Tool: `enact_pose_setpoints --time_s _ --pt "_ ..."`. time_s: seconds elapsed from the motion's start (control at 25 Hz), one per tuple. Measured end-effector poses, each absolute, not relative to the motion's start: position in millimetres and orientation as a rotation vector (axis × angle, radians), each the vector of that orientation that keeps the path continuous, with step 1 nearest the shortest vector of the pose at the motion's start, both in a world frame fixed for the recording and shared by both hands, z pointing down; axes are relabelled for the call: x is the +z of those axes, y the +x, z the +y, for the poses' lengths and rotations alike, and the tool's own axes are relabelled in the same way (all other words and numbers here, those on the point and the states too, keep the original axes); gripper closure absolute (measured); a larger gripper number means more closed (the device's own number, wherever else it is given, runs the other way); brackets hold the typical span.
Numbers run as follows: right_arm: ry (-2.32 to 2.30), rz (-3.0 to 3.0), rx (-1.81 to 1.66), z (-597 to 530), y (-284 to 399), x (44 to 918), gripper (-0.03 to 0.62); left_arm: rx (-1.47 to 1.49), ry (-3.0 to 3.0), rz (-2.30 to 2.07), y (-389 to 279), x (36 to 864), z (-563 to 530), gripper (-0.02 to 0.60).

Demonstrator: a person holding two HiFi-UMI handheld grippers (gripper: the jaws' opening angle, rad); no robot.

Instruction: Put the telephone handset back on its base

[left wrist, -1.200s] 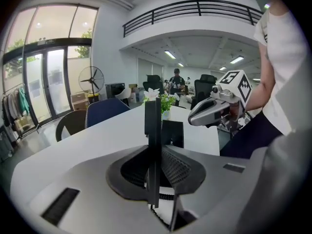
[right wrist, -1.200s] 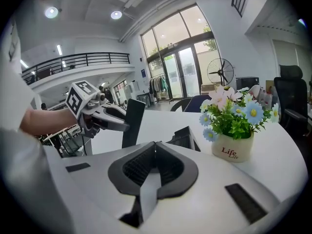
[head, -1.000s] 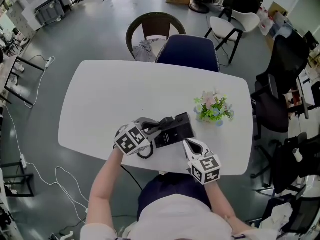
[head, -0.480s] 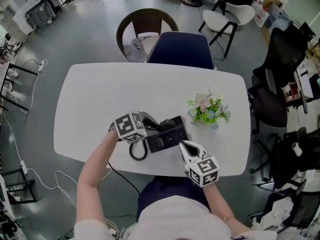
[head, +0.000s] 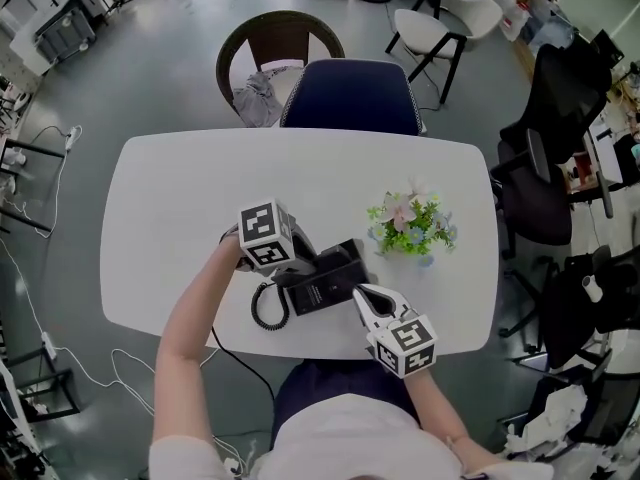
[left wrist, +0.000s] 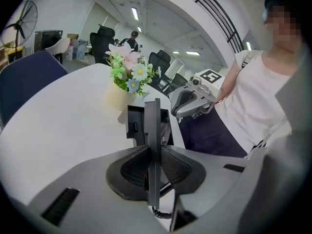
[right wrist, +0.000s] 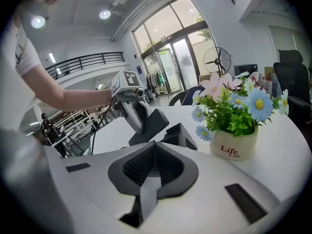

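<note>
Our left gripper (head: 300,261), pinching the handset (right wrist: 153,123), has tipped it down over the base (right wrist: 178,136) near us; seating looks imminent. Our right gripper (head: 368,303), pressed together, waits right.

A white table (head: 180,198) carries a black telephone base (head: 328,290), its coiled cord (head: 264,309) and a small flower pot (head: 412,228).

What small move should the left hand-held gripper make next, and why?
Probably lower the handset and tip it flat onto the base. The left hand-held gripper is clamped on the handset, which hangs tilted above the base and is not yet seated. The right hand-held gripper is shut and empty, so the left one must finish the placing.
</note>
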State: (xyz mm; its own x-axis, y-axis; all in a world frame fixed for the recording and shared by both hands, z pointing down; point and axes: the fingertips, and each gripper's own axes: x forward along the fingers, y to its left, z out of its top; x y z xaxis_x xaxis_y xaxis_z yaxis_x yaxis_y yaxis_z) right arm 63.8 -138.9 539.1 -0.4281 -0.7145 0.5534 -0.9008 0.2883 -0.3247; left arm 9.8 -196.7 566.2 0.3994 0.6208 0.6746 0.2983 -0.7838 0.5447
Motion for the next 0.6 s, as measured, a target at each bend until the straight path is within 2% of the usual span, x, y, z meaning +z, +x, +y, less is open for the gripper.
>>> enact_pose_setpoints --time_s 0.24,0.6 --pt "1.456 -2.265 0.916 -142 61 539 0.560 1.319 2.211 0.971 18 569 -192 0.502" --pt "1.444 -2.265 0.948 -145 61 542 0.560 1.249 2.122 0.977 26 581 -201 0.502"
